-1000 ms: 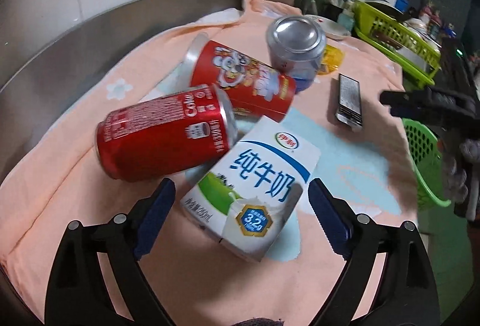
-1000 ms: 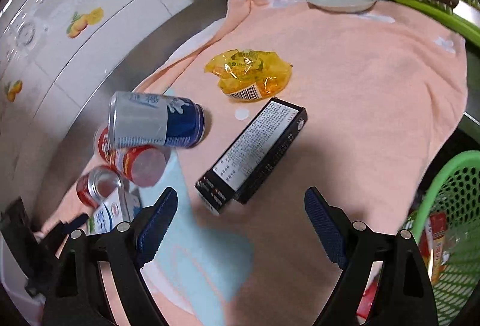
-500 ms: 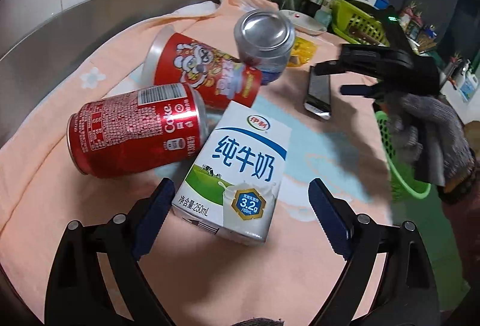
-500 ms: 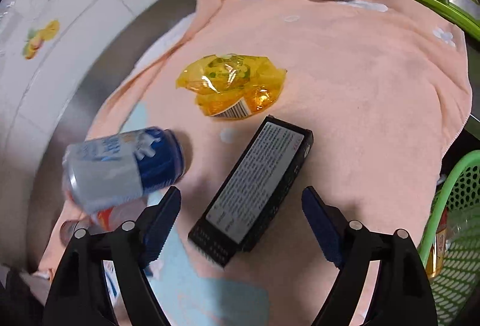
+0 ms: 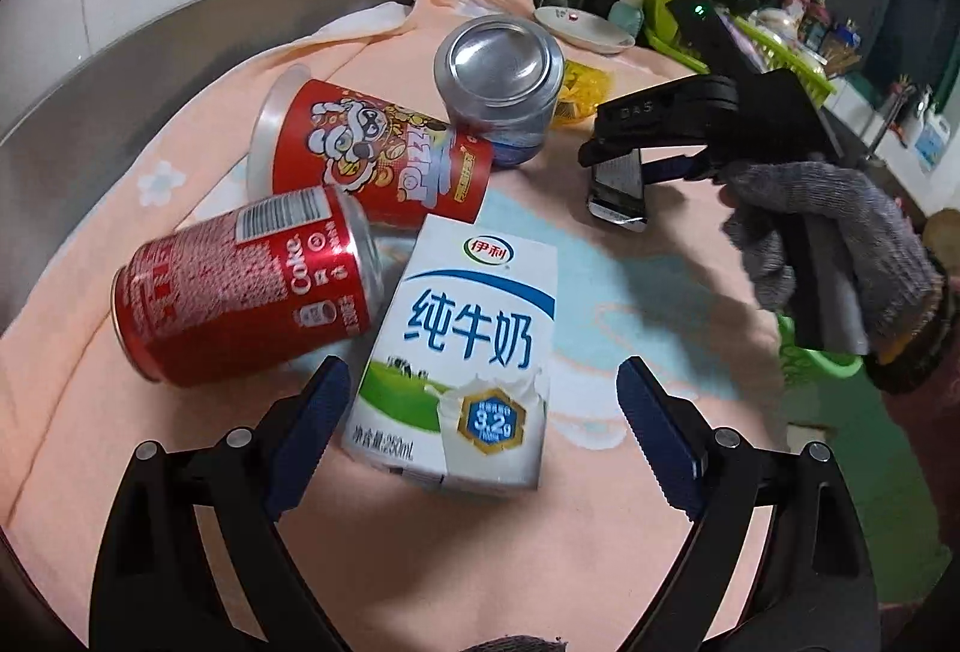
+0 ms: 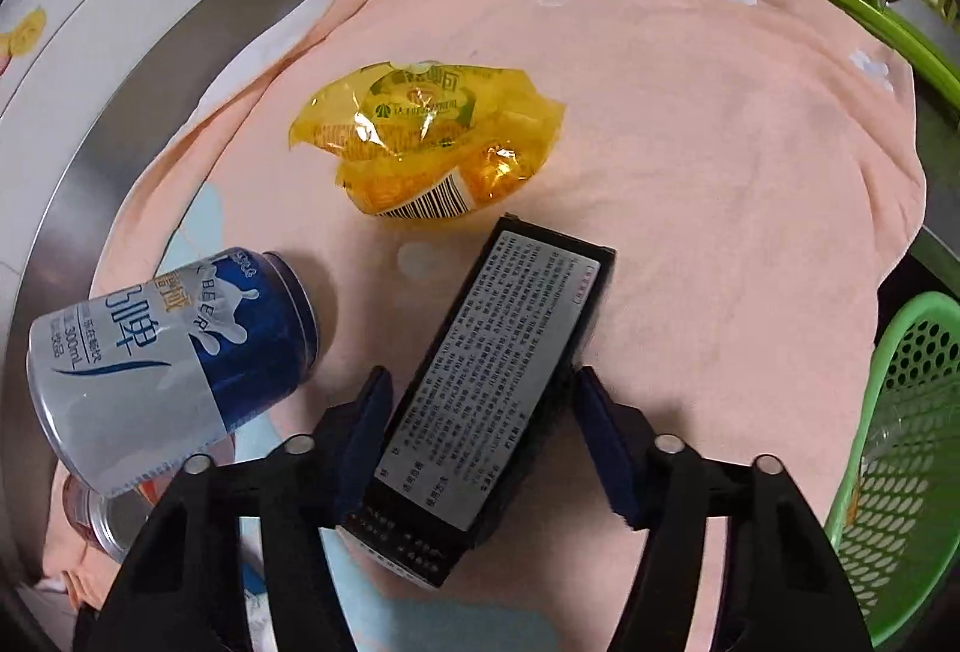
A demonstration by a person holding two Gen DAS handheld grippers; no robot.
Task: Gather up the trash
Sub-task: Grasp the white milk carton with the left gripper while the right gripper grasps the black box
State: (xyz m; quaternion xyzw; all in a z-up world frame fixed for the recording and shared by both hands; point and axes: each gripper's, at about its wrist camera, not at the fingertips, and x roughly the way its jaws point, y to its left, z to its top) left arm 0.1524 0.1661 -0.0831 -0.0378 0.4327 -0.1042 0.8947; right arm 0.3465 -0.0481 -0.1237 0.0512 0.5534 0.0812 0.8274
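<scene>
Peach towelling (image 6: 690, 124) covers the steel counter, and on it lies the black carton (image 6: 498, 388), long and flat with a silvery label of fine print facing up. It sits lengthwise between the fingers of the right gripper (image 6: 480, 442), whose jaws straddle its long sides, nearly closed on it but with a sliver of gap on the right, probably so it can be lifted toward the green basket (image 6: 900, 448) at the counter's edge. Just beyond it is a crumpled yellow wrapper (image 6: 426, 136); a blue beer can (image 6: 168, 370) lies beside it. Farther left, the left gripper (image 5: 480, 412) hangs spread wide over a white milk carton (image 5: 468, 352), which touches a Coke can (image 5: 246, 286) and a red snack tube (image 5: 372, 154).
</scene>
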